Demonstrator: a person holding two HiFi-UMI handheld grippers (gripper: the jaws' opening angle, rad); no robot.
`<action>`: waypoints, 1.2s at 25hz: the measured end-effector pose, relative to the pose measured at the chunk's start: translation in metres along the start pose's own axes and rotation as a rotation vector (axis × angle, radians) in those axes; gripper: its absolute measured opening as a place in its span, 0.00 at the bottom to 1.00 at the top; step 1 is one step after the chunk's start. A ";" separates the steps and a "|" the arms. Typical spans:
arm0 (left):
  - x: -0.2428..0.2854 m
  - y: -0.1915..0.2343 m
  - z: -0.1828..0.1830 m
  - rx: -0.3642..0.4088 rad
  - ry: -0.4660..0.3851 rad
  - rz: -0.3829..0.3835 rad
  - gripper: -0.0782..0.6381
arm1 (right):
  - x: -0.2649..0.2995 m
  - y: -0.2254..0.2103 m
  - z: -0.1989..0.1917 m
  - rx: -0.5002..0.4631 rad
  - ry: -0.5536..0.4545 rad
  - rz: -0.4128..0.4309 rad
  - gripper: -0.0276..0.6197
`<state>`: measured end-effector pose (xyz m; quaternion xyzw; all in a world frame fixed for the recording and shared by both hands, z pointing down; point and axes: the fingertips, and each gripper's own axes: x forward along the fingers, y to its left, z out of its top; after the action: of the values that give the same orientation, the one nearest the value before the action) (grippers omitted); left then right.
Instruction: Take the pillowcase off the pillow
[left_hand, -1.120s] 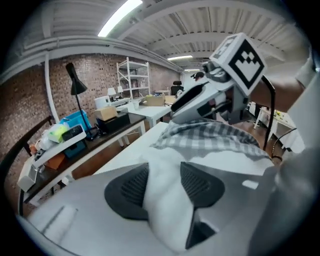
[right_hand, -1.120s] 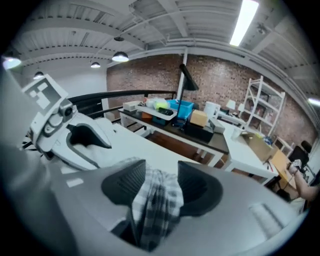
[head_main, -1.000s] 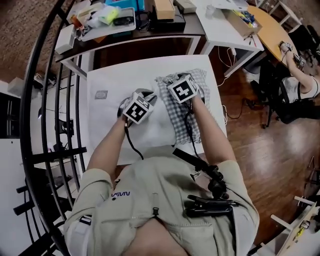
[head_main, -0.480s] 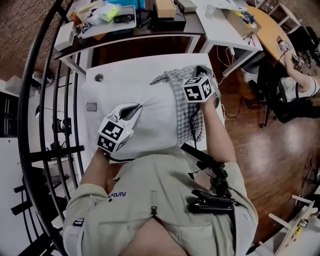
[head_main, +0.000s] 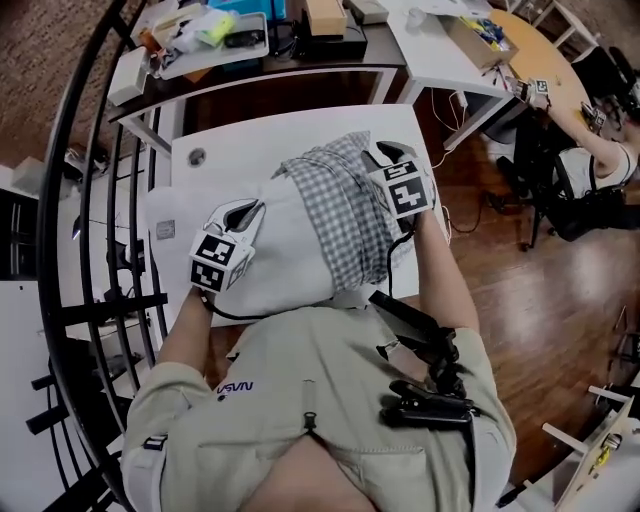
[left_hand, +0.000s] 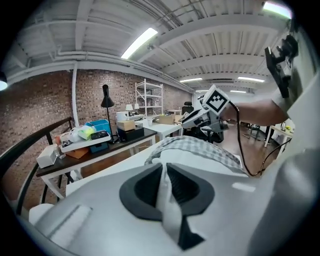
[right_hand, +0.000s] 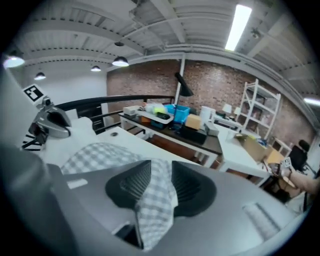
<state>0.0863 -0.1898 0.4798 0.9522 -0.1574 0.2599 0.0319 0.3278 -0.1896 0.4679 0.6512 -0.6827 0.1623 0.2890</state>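
Observation:
A white pillow (head_main: 285, 262) hangs lifted over the white table (head_main: 240, 140). A grey checked pillowcase (head_main: 345, 210) still covers its right part. My left gripper (head_main: 245, 213) is at the pillow's left end, shut on a fold of white pillow cloth (left_hand: 161, 197); its jaws have just been opening a little with that fold still pinched. My right gripper (head_main: 388, 153) is on the far right side. Its jaws have just been opening wider, and a bunch of checked pillowcase (right_hand: 155, 195) fills the gap and is held between the pads.
A dark desk (head_main: 250, 50) with clutter and a white desk (head_main: 440, 50) stand behind the table. A black metal railing (head_main: 95, 250) runs along the left. A person (head_main: 600, 175) sits at the far right on the wooden floor (head_main: 540, 300). A small round object (head_main: 196, 156) lies on the table.
The pillow has risen off the table. My left gripper pulled left and toward me with the white end, while the right gripper moved right with the checked case. More white pillow shows.

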 end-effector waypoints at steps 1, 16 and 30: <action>0.002 0.002 0.003 0.013 0.003 0.022 0.17 | 0.005 0.020 0.006 -0.020 -0.008 0.046 0.25; 0.071 -0.027 -0.028 0.290 0.274 -0.078 0.15 | 0.084 0.083 -0.004 -0.291 0.213 0.068 0.11; 0.063 -0.003 0.011 0.087 0.054 -0.078 0.14 | 0.066 -0.047 -0.040 -0.081 0.190 -0.289 0.09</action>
<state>0.1441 -0.2062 0.5024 0.9507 -0.1080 0.2907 0.0050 0.3820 -0.2226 0.5316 0.7122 -0.5576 0.1521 0.3984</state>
